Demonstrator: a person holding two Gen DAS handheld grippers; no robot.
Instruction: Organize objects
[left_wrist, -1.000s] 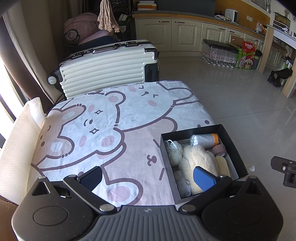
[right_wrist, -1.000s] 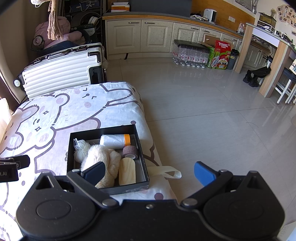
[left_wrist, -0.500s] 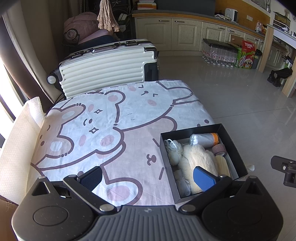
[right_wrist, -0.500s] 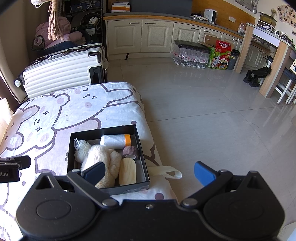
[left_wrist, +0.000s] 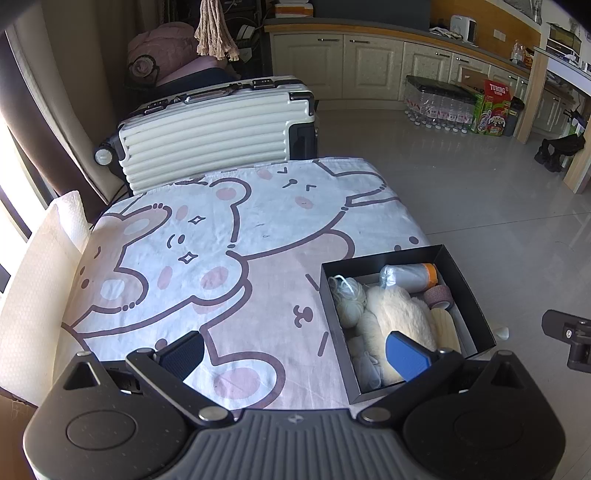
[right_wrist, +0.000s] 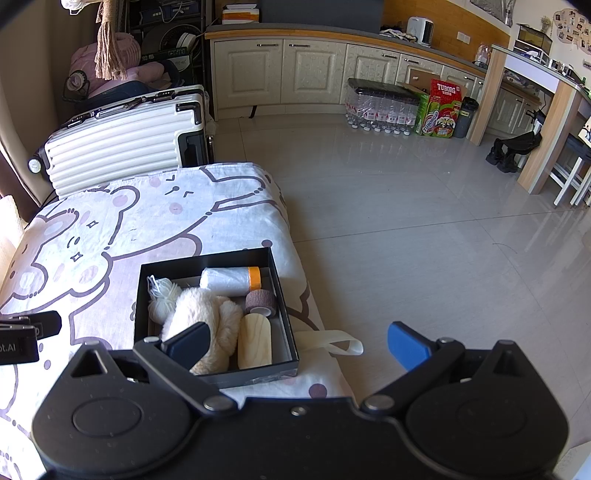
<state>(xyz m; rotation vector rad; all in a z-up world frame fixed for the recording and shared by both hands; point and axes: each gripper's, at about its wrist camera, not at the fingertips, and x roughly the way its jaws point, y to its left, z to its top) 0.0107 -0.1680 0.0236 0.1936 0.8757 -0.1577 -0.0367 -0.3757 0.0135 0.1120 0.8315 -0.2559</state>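
The left gripper (left_wrist: 293, 354) hangs above the near edge of a table covered by a bear-print cloth (left_wrist: 221, 258), its jaws spread wide with nothing between them. Its left finger sits over bare cloth, while its right finger overlaps the near end of a black box (left_wrist: 465, 280) that lies just ahead and to the right of it.

The right gripper (right_wrist: 295, 345) also stands wide and empty. The same black box (right_wrist: 284, 306) lies just ahead of its left finger, and its right finger hangs out past the table's edge over the grey tiled floor (right_wrist: 424, 229).

Inside the box, seen from the right wrist, a white ball of yarn (right_wrist: 162, 297) fills the far left corner, and a white roll with an orange end (right_wrist: 231, 280) lies across the far wall. A fluffy cream plush (right_wrist: 207, 317) takes up the middle, partly hidden by the left finger of the right gripper. To the right of the plush sit a small brownish roll of tape (right_wrist: 260, 302) and, nearer the gripper, a pale wooden cylinder (right_wrist: 255, 341) lying lengthwise.

A cream fabric loop (right_wrist: 332, 343) hangs off the table edge just right of the box. Well beyond both grippers, past the far end of the table, a white ribbed suitcase (left_wrist: 218, 133) lies on its side
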